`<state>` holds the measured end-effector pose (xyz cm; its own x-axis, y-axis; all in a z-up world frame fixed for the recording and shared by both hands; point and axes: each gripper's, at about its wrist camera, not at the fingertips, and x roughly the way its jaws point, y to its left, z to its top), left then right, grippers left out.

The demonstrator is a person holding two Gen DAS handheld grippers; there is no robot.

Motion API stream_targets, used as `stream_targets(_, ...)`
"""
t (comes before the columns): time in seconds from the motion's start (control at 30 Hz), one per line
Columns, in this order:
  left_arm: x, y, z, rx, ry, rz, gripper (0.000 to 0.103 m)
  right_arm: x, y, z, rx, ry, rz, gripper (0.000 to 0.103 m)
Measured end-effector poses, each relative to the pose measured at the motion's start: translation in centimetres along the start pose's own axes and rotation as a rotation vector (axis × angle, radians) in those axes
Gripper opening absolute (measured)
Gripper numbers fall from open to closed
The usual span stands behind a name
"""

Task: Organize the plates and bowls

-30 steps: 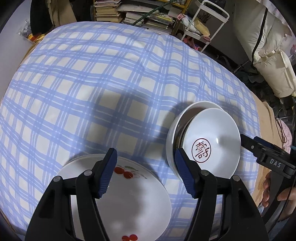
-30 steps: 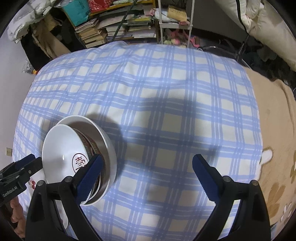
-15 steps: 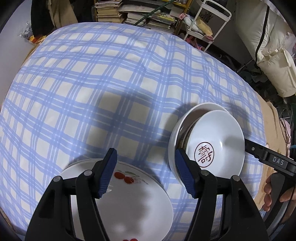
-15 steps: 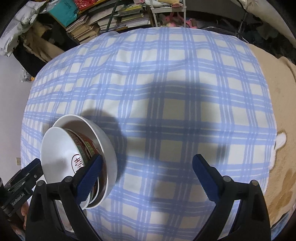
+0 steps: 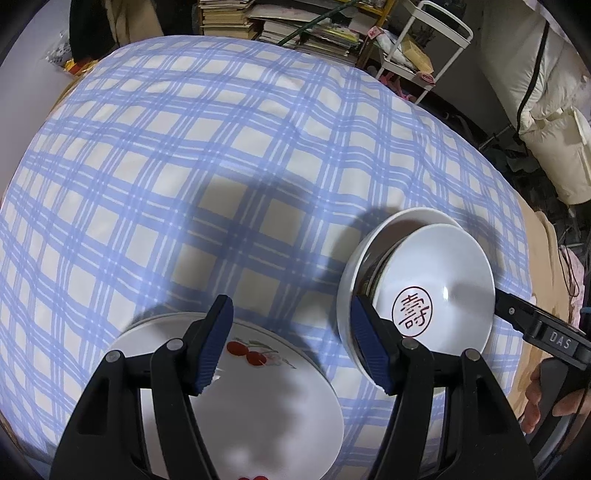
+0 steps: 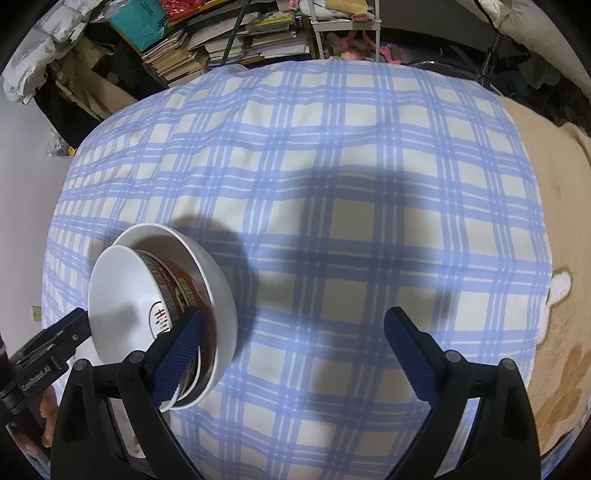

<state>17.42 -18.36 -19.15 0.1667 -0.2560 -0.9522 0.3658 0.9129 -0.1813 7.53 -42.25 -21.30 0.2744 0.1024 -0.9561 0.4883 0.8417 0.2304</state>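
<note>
A stack of white plates with red cherry prints (image 5: pixel 258 398) lies on the blue checked cloth (image 5: pixel 221 155), under my left gripper (image 5: pixel 291 343), which is open and empty above it. To its right sits a nest of bowls: a white bowl with a red seal mark (image 5: pixel 439 288) tilted inside a larger white bowl (image 5: pixel 406 218). In the right wrist view the inner bowl (image 6: pixel 125 295) shows a red patterned outside and leans in the outer bowl (image 6: pixel 221 295). My right gripper (image 6: pixel 291 350) is open and empty, its left finger beside the bowls.
Stacked books (image 5: pixel 295 22) and a white wire cart (image 5: pixel 424 44) stand beyond the far edge of the cloth. A beige blanket (image 6: pixel 561 258) lies at the right. White cushions (image 5: pixel 554 122) are at the far right.
Both grippers have drawn back and up a little from the dishes. The bowls and plates have not moved. Both grippers stay open.
</note>
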Motion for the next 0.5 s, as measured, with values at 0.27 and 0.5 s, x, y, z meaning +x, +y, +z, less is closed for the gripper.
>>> stream_targets(0.27, 0.36, -0.61, -0.04, 0.014, -0.007, 0.045, 0.066, -0.18, -0.14, -0.18, 0.007, 0.013, 0.044, 0.098)
stream_targets(0.5, 0.49, -0.29, 0.21, 0.007, 0.004, 0.039, 0.068, -0.54, 0.45, -0.44, 0.007, -0.005, 0.087, 0.079)
